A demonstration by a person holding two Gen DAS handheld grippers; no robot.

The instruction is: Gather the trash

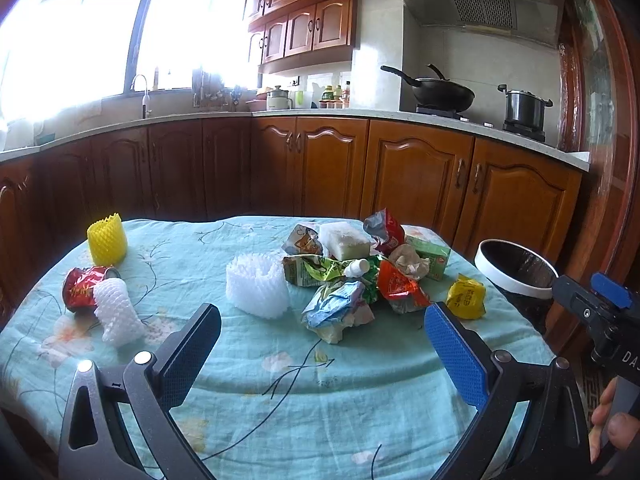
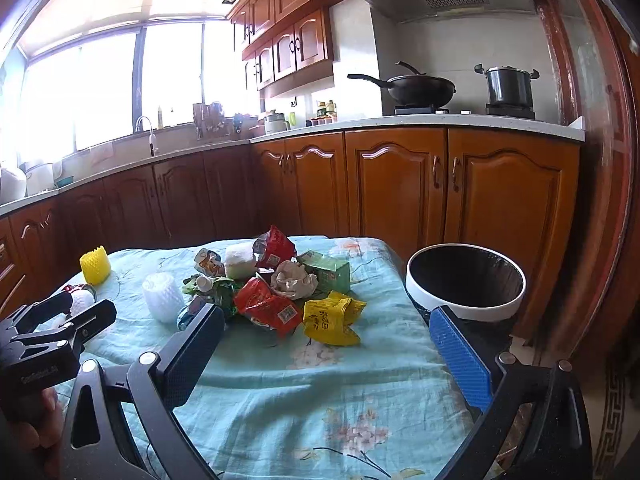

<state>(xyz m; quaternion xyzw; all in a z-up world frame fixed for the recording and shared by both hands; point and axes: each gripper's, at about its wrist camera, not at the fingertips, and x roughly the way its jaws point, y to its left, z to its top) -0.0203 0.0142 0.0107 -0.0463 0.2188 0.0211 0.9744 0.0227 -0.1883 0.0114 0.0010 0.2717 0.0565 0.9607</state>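
I hold both grippers, left (image 1: 322, 342) and right (image 2: 328, 344), tilted down over the table (image 1: 280, 380) with jaws wide apart and empty, the black-lined bin (image 2: 466, 300) beside it, the trash (image 2: 276, 284) heaped mid-cloth.

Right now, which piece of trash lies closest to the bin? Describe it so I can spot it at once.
Start at the white-rimmed bin off the right edge of the table with the teal floral cloth. The nearest piece to it on the cloth is the crumpled yellow packet, at the near right fringe of the pile. It is the only yellow wrapper; the other yellow thing, a foam net, stands alone at the far left.
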